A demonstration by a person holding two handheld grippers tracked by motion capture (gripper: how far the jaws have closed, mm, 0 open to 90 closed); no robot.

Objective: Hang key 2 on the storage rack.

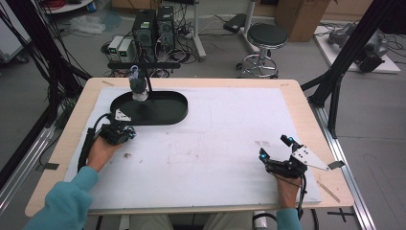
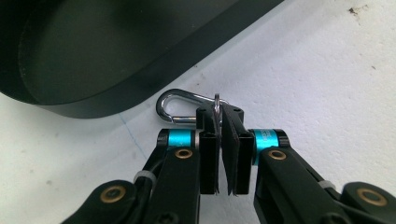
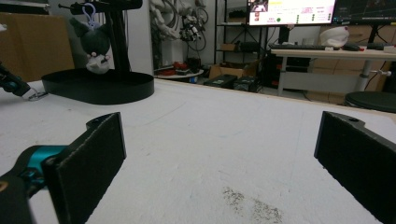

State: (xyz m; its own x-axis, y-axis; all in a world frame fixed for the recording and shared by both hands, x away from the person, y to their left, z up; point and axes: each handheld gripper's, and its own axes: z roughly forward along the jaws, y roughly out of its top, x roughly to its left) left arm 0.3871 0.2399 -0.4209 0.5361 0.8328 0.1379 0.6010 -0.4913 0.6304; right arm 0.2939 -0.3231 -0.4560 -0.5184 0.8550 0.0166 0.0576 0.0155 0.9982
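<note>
Where the left gripper (image 2: 218, 122) lies low on the white mat (image 1: 215, 143) of the table (image 1: 297, 96), its fingers (image 2: 209, 154) are closed on a thin metal ring (image 2: 217, 103) that stands on edge between the pads; joined to that ring is a silver carabiner (image 2: 175, 106), which lies flat on the mat just ahead of the fingertips; the carabiner sits just beside the outer wall of the black oval base (image 2: 93, 56), and whether it touches that wall cannot be told; in the high view the left gripper (image 1: 125, 132) rests at the near left edge of the same base (image 1: 163, 111), with the left hand (image 1: 101, 149) behind it.

From the base rises a dark post with a crossbar (image 1: 143, 65); a small plush figure (image 1: 138, 87), dark with a pale lower part, hangs from the bar above the base; the right gripper view shows it hanging by a pale loop.

At the near right of the table the right gripper (image 1: 273, 148) lies on the mat, well apart from the base; its fingers (image 3: 95, 158) stand wide open with nothing between them; bare mat with a faint grey smudge (image 3: 252, 205) lies in the gap.
</note>
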